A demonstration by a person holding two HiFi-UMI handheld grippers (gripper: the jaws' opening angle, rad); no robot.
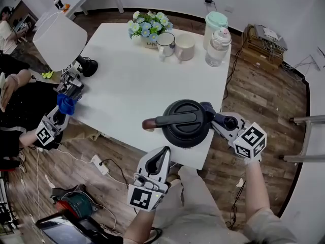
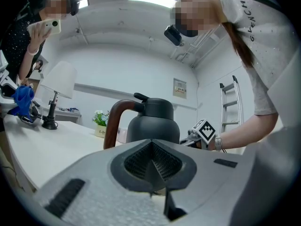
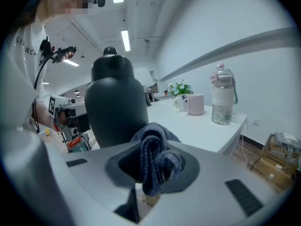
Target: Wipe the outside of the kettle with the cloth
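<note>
Right gripper (image 3: 150, 173): jaws clamped on the dark blue cloth (image 3: 155, 157), at the kettle's right side.
Left gripper (image 2: 151, 172): jaws together, empty, just near of the kettle.
Kettle (image 1: 185, 122): black, lidded, on the white table's (image 1: 127, 90) near edge.
Far edge: two mugs (image 1: 185, 48), one bottle (image 1: 218, 47), one mint-lidded jug (image 1: 215, 23), one pot of flowers (image 1: 147, 27).
Left: one lamp (image 1: 60, 39).

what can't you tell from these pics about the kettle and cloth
- Whether the cloth touches the kettle: right gripper view, the bunched cloth in the right claw covers the gap; head view, the kettle's top overhangs it.
- The kettle's base: left gripper view, hidden behind the left claw.
- Print on the flower pot: left gripper view, cut off by the kettle's handle.
</note>
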